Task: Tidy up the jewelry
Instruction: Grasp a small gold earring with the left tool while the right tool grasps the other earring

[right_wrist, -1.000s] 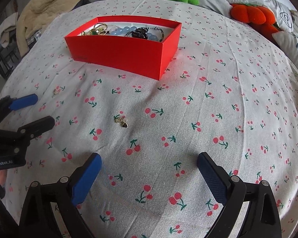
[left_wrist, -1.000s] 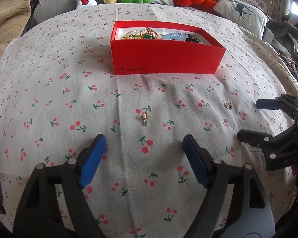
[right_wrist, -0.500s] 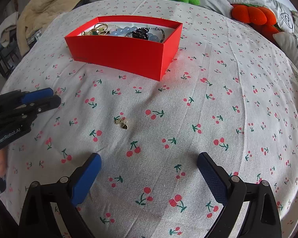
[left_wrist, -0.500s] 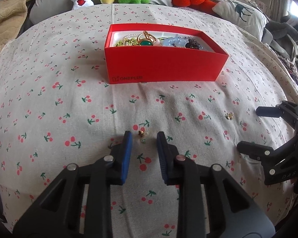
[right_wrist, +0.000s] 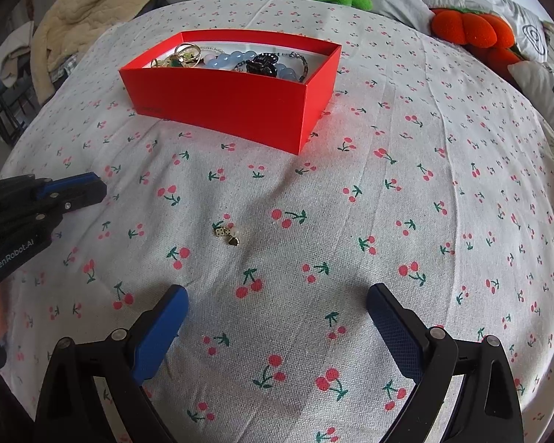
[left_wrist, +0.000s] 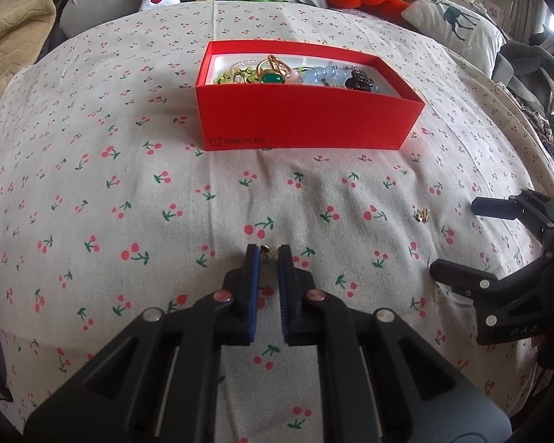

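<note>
Cherry-print bedspread (left_wrist: 129,192) is bearing a red box (left_wrist: 306,118); left gripper (left_wrist: 265,254) is closing around a small earring (left_wrist: 265,253), right gripper (right_wrist: 277,306) gaping apart.

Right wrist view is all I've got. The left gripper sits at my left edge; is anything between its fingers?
Observer: Yes. The left gripper has just been closing, and a small gold earring is pinched between its tips.
Operator: Lifted yet?
Observer: No, it appears to rest on the cherry-print cloth.
Operator: Which way does the box face?
Observer: The red box shows its ONEPLUS lettering toward the left gripper.
</note>
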`<move>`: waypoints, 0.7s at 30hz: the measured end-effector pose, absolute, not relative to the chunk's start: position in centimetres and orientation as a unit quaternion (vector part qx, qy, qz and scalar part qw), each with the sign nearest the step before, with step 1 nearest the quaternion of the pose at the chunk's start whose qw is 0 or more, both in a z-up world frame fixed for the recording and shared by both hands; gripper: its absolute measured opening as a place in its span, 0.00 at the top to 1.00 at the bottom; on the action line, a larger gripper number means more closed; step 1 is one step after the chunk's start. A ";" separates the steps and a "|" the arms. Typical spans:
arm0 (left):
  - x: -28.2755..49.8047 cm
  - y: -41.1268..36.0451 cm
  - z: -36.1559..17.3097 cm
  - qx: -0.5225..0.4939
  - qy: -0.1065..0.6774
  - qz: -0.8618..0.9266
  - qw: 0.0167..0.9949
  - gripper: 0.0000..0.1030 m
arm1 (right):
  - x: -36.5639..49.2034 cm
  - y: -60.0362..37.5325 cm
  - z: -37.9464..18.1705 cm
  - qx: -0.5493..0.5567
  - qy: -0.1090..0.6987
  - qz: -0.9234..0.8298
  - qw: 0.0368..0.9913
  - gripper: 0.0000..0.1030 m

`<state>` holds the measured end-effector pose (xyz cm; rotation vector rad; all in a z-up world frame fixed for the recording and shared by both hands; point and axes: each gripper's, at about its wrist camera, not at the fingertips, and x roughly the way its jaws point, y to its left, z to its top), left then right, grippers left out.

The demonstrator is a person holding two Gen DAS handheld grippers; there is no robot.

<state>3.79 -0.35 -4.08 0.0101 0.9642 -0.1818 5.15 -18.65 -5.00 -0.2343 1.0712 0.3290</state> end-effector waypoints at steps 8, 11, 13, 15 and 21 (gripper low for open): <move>2.8 0.2 -3.9 0.005 0.465 -0.083 0.881 0.89 | 5.7 -17.9 -4.9 -0.113 0.508 0.153 0.840 0.05; 2.5 0.2 -3.9 0.005 0.466 -0.082 0.881 0.89 | 5.9 -17.3 -4.8 -0.125 0.504 0.158 0.840 0.13; 2.3 0.3 -3.9 0.005 0.466 -0.081 0.881 0.89 | 5.9 -16.8 -4.7 -0.130 0.501 0.160 0.841 0.21; 2.2 0.3 -3.9 0.004 0.467 -0.080 0.881 0.89 | 6.0 -16.3 -4.5 -0.137 0.497 0.163 0.842 0.30; 2.0 0.3 -3.8 0.005 0.468 -0.078 0.880 0.89 | 6.3 -15.1 -4.3 -0.154 0.488 0.169 0.842 0.51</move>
